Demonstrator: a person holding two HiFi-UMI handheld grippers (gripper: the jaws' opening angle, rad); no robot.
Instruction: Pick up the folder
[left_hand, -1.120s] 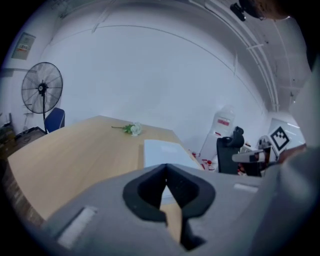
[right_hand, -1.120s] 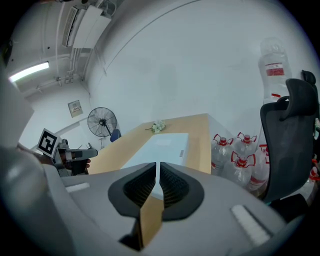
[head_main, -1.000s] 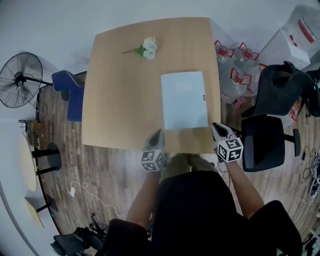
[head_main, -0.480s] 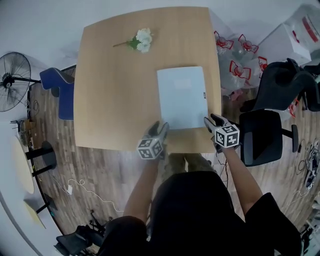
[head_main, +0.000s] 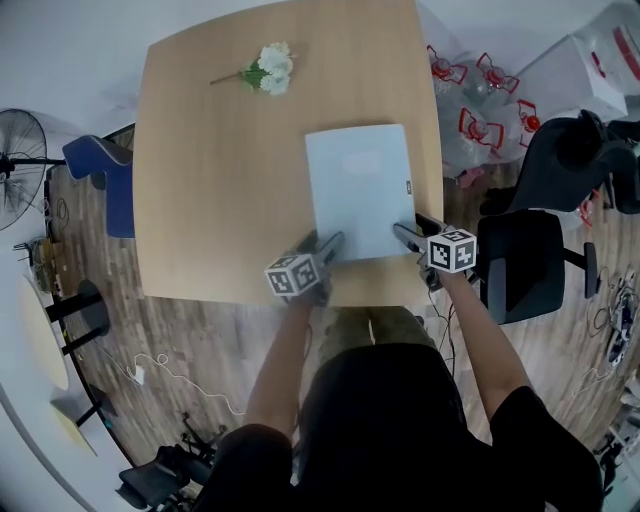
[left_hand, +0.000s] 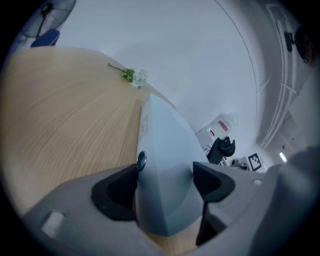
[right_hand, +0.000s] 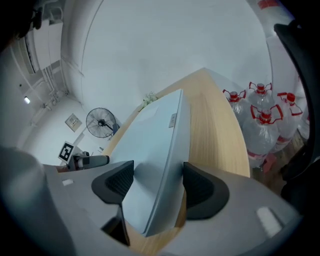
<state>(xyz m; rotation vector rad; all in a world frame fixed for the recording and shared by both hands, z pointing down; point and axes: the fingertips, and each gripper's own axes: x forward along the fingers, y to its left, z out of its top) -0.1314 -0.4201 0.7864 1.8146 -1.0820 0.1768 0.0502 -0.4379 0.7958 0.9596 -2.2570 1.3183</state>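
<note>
- My left gripper (left_hand: 165, 172) and right gripper (right_hand: 157, 172) have their jaws apart, having just been opening wide; neither clamps anything.
- Each straddles a near corner of the folder (head_main: 360, 190), which I judge is so both sides lift evenly.
- The folder lies flat on the table (head_main: 220, 200), by its near right edge.
- The flower (head_main: 265, 68) lies well apart at the far side; the chair (head_main: 525, 265) and bottles (head_main: 480, 130) stand off-table. I judge nothing obstructs.

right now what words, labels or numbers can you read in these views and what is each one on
No text can be read anywhere.
Folder: small dark tag on its right edge, too small to read.
White box: red label, blurred.
Water bottles: red marks, unreadable.
Left marker cube and right marker cube: square patterns only, no words.
</note>
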